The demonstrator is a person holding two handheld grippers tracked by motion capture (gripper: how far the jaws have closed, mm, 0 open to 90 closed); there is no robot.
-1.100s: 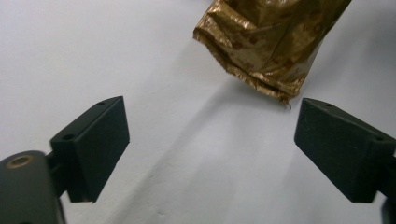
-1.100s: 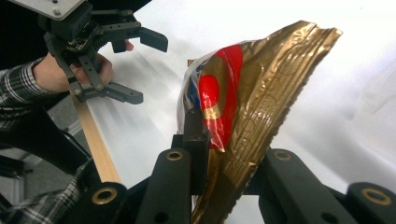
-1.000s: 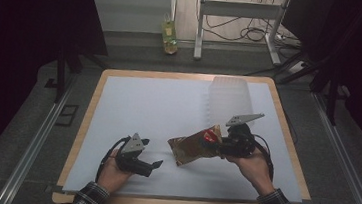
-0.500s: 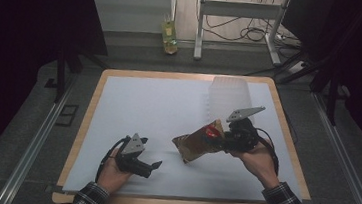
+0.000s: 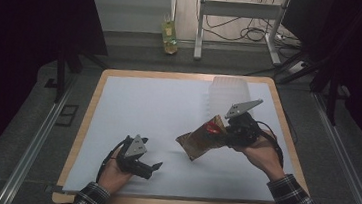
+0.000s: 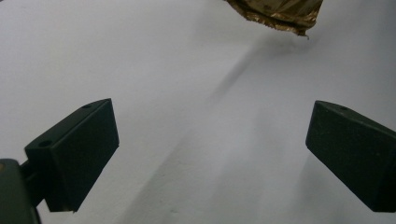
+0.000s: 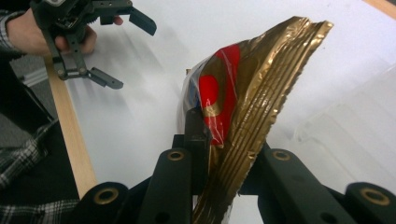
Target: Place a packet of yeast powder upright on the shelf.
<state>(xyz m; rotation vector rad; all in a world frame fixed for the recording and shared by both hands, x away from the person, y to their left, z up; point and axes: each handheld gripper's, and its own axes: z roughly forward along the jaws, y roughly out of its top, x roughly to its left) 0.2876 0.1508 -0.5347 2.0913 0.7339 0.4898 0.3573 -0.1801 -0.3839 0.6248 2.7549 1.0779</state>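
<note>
Right gripper [image 5: 222, 132] pinches one end of the gold pouch [image 5: 199, 140], held clear of the table [image 5: 118, 106] near its right edge. Left gripper [image 5: 155, 167], spread and empty, rests near the front edge. Step: carrying the pouch; next likely calls for a steady grip toward the clear tub [image 5: 227, 91].

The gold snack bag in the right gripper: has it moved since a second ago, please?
Yes. The gold snack bag, clamped in the right gripper, has lifted off the white table cover and drifted slightly toward the clear plastic container.
</note>
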